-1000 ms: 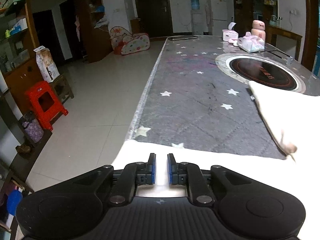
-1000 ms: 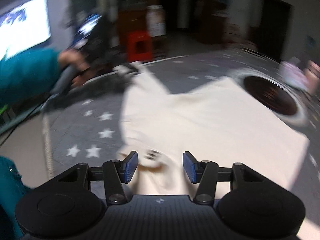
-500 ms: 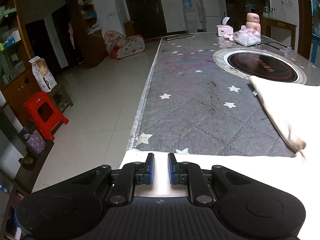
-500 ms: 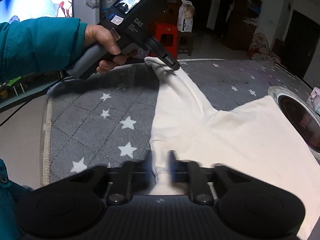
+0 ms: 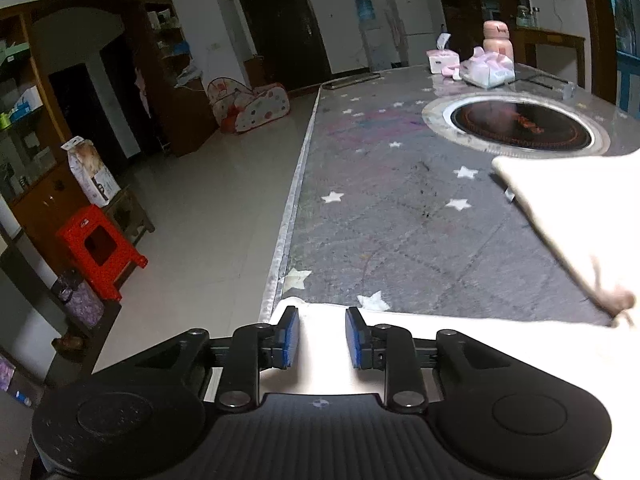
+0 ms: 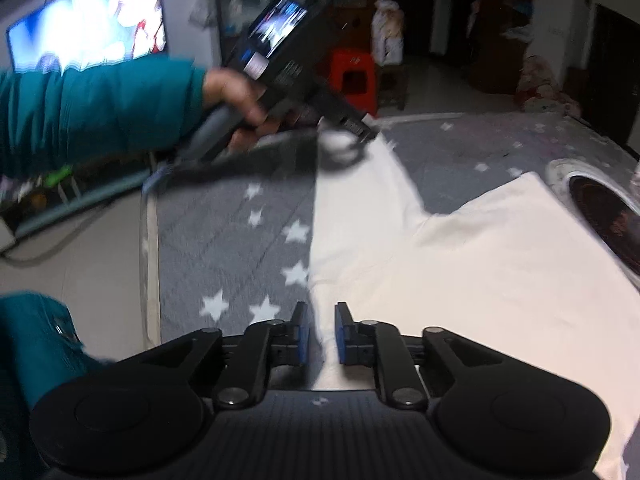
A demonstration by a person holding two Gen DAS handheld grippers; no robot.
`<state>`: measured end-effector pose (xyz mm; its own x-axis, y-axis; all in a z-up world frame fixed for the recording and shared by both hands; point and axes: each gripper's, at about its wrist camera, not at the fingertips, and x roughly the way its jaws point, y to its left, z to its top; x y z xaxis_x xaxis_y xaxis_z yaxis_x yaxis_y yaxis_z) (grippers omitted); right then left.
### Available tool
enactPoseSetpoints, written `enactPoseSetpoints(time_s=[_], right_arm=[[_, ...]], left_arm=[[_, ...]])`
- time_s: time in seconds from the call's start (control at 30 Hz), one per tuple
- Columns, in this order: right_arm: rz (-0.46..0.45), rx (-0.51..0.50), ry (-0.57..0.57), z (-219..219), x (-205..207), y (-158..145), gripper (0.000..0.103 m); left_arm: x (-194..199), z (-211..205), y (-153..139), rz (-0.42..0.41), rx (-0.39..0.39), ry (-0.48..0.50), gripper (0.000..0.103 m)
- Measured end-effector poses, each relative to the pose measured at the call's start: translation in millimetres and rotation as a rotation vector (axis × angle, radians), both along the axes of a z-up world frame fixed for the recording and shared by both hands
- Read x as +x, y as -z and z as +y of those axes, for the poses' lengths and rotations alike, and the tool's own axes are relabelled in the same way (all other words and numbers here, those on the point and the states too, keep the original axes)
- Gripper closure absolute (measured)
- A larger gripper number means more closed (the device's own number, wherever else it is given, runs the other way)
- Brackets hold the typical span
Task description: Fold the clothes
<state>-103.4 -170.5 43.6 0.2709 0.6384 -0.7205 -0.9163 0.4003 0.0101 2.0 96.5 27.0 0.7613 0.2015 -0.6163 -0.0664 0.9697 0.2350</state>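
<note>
A white garment [image 6: 480, 260] lies spread on the grey star-patterned table [image 6: 224, 232]. One sleeve [image 6: 360, 184] runs out toward the table's far left edge. My left gripper [image 6: 366, 132], held in a person's hand [image 6: 232, 92], hovers blurred at that sleeve's end. In the left wrist view the left gripper [image 5: 322, 336] has its jaws opening, and the sleeve end [image 5: 440, 320] lies flat between the pads without being pinched. My right gripper [image 6: 322, 336] sits over the garment's near edge. Its jaws are opening slightly, with a creased fold of cloth between them.
A round black hob [image 5: 520, 128] is set in the table, partly covered by the garment body [image 5: 580, 208]. A tissue box [image 5: 442, 60], a pink bottle [image 5: 496, 36] and a plastic bag [image 5: 486, 70] stand at the far end. The table edge [image 5: 288, 220] drops to the floor, where a red stool [image 5: 100, 248] stands.
The left jaws have spread apart over the sleeve end. The right jaws came together from wide apart onto the garment's edge, then parted a little. The right gripper shifted slightly.
</note>
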Motion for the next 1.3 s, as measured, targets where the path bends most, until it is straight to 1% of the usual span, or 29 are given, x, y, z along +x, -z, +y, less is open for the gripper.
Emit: enactPoseSetpoints(time_s=[0.07, 0.1, 0.13, 0.17, 0.23, 0.37, 0.43, 0.5, 0.67, 0.73, 0.8, 0.87, 0.93, 1.03, 1.13, 1.2, 1.3], right_arm=[[-0.01, 0.034, 0.05, -13, 2, -8, 0.087], [-0.015, 0.044, 0.08, -20, 4, -11, 0.086], [-0.022, 0.042, 0.117, -29, 6, -11, 0.081], [-0.029, 0.04, 0.153, -37, 9, -12, 0.079], [-0.032, 0.032, 0.23, -54, 14, -10, 0.077], [-0.031, 0.015, 0.374, -87, 25, -4, 0.076], [-0.026, 0.014, 0.437, -102, 28, 0, 0.076], [-0.019, 0.015, 0.481, -114, 30, 5, 0.076], [0.01, 0.033, 0.546, -136, 29, 14, 0.074], [0.019, 0.046, 0.567, -145, 27, 16, 0.07], [0.022, 0.061, 0.588, -153, 24, 16, 0.07], [0.023, 0.086, 0.616, -162, 24, 13, 0.07], [0.015, 0.103, 0.667, -174, 29, 13, 0.07], [0.016, 0.106, 0.733, -190, 37, 18, 0.07], [0.005, 0.058, 0.778, -200, 36, 25, 0.07], [0.003, 0.07, 0.803, -210, 33, 23, 0.069], [-0.015, 0.078, 0.879, -232, 31, 21, 0.068]], left_arm=[[-9, -10, -10, -0.025, -0.04, 0.037, 0.075], [-14, -18, -14, -0.033, -0.075, 0.066, 0.075], [-19, -27, -19, -0.041, -0.112, 0.097, 0.075], [-24, -36, -22, -0.044, -0.148, 0.133, 0.075], [-33, -59, -24, -0.041, -0.197, 0.22, 0.075], [-43, -103, -18, -0.021, -0.227, 0.376, 0.075], [-42, -116, -13, -0.021, -0.223, 0.407, 0.075], [-35, -122, -6, 0.001, -0.233, 0.408, 0.075], [-19, -113, 9, 0.054, -0.264, 0.346, 0.076], [-20, -109, 10, 0.057, -0.272, 0.34, 0.076], [-22, -109, 7, 0.061, -0.281, 0.343, 0.075], [-25, -112, 4, 0.061, -0.288, 0.346, 0.069], [-27, -119, 3, 0.055, -0.273, 0.361, 0.067], [-26, -128, 7, 0.07, -0.244, 0.368, 0.067], [-28, -132, 4, 0.068, -0.236, 0.365, 0.067], [-33, -136, -1, 0.052, -0.235, 0.382, 0.066], [-38, -148, -8, 0.042, -0.243, 0.423, 0.065]])
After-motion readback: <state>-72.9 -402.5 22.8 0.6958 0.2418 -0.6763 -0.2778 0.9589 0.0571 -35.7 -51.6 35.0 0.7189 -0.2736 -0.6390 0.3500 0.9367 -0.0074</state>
